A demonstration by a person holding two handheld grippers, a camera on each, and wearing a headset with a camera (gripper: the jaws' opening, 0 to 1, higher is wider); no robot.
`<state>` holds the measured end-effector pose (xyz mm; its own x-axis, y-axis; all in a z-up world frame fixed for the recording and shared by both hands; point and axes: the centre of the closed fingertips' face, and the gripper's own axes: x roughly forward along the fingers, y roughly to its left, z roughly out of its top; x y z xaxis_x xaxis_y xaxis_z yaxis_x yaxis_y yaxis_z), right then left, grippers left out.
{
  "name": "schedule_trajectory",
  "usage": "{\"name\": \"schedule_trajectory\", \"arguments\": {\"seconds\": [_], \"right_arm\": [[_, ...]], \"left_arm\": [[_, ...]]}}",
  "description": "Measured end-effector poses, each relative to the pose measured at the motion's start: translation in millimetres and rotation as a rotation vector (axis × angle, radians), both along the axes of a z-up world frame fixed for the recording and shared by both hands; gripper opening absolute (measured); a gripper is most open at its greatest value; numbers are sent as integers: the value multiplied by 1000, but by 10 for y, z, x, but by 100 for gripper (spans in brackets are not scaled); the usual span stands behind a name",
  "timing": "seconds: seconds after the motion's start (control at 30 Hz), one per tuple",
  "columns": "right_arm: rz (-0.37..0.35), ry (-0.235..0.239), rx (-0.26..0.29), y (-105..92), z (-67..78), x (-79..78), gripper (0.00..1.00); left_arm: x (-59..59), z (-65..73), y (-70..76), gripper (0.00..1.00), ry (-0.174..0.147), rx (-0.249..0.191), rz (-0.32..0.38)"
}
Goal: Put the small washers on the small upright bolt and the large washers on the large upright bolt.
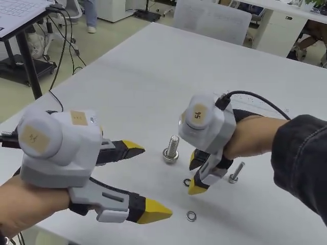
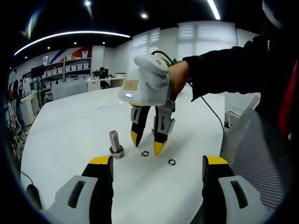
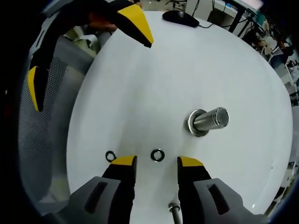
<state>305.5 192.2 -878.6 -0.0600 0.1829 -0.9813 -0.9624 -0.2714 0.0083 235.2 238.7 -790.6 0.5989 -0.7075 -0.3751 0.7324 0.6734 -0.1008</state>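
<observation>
The large bolt (image 1: 171, 148) stands upright mid-table with a metal ring around its base; it also shows in the left gripper view (image 2: 115, 143) and the right gripper view (image 3: 208, 121). The small bolt (image 1: 236, 172) stands just right of my right gripper (image 1: 195, 174). That gripper points down, open, its tips either side of a small washer (image 3: 157, 155) lying flat on the table (image 1: 153, 76). A second washer (image 1: 191, 216) lies nearer the front edge. My left gripper (image 1: 145, 178) hovers open at the front left, holding nothing.
The white table's front edge runs close under my left gripper. A grey chair (image 1: 212, 20) stands at the far side. A dark stand with cables (image 1: 30, 61) is off the table's left side. A mouse (image 3: 180, 18) lies on the table.
</observation>
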Motion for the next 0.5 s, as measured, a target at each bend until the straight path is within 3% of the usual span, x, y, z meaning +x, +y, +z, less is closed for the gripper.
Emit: {"name": "schedule_trajectory", "arguments": {"seconds": [0.5], "right_arm": [[6,-13,-18,-8,-52,9,33]], "left_arm": [[2,0,6,77,2,-3,3]]}}
